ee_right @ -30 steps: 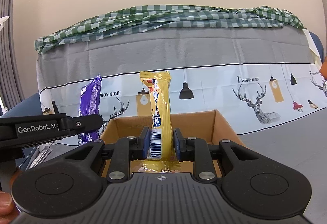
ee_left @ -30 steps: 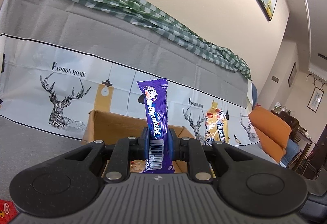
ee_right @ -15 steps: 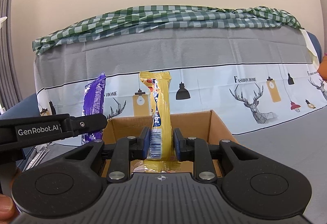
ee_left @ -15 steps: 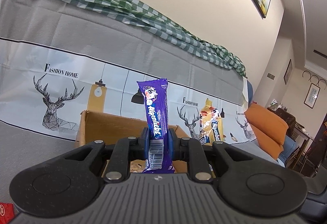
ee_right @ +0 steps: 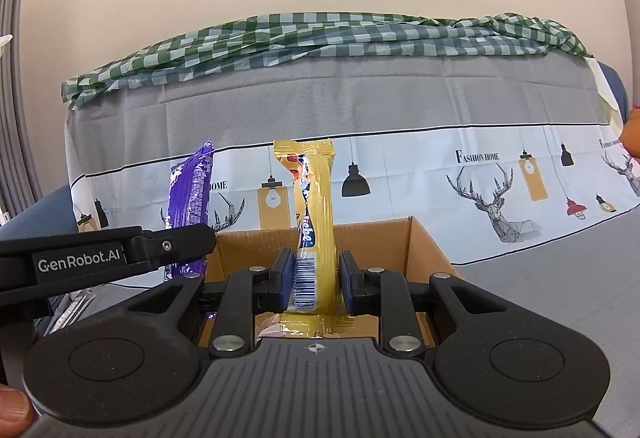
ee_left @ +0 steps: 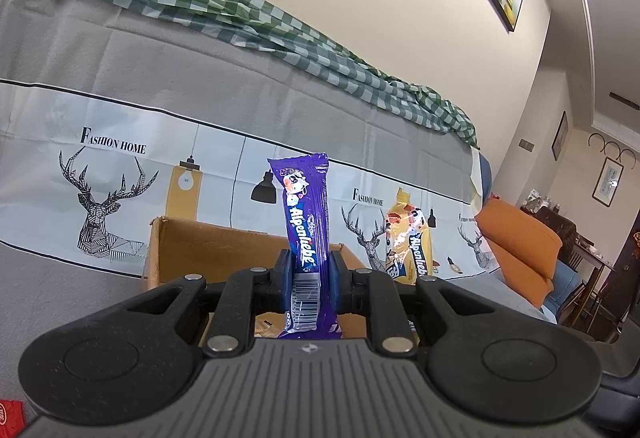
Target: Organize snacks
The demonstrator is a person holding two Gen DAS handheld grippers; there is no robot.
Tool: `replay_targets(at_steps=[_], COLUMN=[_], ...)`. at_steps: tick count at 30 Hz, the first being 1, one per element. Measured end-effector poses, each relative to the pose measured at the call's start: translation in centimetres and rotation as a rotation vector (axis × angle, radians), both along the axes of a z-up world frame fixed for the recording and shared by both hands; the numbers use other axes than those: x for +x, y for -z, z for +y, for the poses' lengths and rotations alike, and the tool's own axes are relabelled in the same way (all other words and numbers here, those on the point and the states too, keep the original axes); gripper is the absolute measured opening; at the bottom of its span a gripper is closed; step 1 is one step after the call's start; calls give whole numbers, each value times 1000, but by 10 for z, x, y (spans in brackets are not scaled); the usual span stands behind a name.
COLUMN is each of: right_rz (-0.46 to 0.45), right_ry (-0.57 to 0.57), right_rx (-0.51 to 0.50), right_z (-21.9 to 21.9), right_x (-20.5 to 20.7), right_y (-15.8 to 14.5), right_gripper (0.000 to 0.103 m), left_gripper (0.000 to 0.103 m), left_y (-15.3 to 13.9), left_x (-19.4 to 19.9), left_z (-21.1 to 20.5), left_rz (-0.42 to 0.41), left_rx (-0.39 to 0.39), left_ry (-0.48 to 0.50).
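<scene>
My left gripper (ee_left: pixel 307 278) is shut on a purple Alpenliebe candy pack (ee_left: pixel 304 222) that stands upright between its pads. My right gripper (ee_right: pixel 315 280) is shut on a yellow Alpenliebe candy pack (ee_right: pixel 314 214), also upright. Both hover just above the near side of an open cardboard box (ee_left: pixel 192 246) (ee_right: pixel 420 242). In the left wrist view the yellow pack (ee_left: pixel 408 238) shows to the right. In the right wrist view the purple pack (ee_right: pixel 188 206) and the left gripper's body (ee_right: pixel 100 258) show to the left. A few wrappers lie inside the box, mostly hidden.
A sofa draped in a grey and white deer-print cover (ee_left: pixel 100 178) rises behind the box, with a green checked cloth (ee_right: pixel 320 38) along its top. An orange cushion (ee_left: pixel 516 238) lies at the right. A red packet corner (ee_left: pixel 10 412) shows at bottom left.
The left wrist view has swung slightly, so the sofa print and box have slid left in it. Both packs stay gripped and the right gripper has kept still.
</scene>
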State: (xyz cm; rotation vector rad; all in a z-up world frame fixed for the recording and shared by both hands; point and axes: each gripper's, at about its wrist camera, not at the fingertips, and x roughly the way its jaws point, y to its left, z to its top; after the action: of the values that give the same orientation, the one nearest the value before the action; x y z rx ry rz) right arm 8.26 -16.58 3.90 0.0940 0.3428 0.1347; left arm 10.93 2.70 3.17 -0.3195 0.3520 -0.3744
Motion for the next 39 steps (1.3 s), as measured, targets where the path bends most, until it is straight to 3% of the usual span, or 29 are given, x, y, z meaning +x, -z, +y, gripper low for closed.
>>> replay_targets(at_steps=[11,12,13,14,16,18,20,25,27,32,34,39], right_rz=[10,18,23,27,27,26,23,17,14,0,-3,-6], right_ry=[7,8,20,36,52,54,50,15,-19,-145,-199,-296], right_rx=[-3,-3,-2,-1,14,25,27,33,32,26,23,-7], right_z=[1,1,2,2,2,5,10,29,40,78,94,139], right_x=[2,3,3,4,4,3,2,-2,-5,-14,-19,-34], right_y=[1,2,3,2,1,0,0,0,1,2,3,7], right_gripper=[25,25,28,42,54,55,55,55,55,24,19,18], left_gripper=[21,33,45,47,47,47,45,19,16,12,12,12], left_y=[-1,-1,-1,-1,-2,-3,-4,-7,-7,-12,-13,-5], left_x=[2,2,1,0,-1,-2,-3,-10,-12,-19,-20,-21], left_z=[-2,-2,-1,1,6,14,22,44,58,110,133,183], left_rz=[7,6,3,0,7,13,15,30,48,87,107,181], left_rx=[-12,-9,-9,-14,-28,-42,-46,-36,-25,-25,-28,12], left_ry=[35,27,15,6,-9,-27,-44,-101,-137,-215,-227,-280])
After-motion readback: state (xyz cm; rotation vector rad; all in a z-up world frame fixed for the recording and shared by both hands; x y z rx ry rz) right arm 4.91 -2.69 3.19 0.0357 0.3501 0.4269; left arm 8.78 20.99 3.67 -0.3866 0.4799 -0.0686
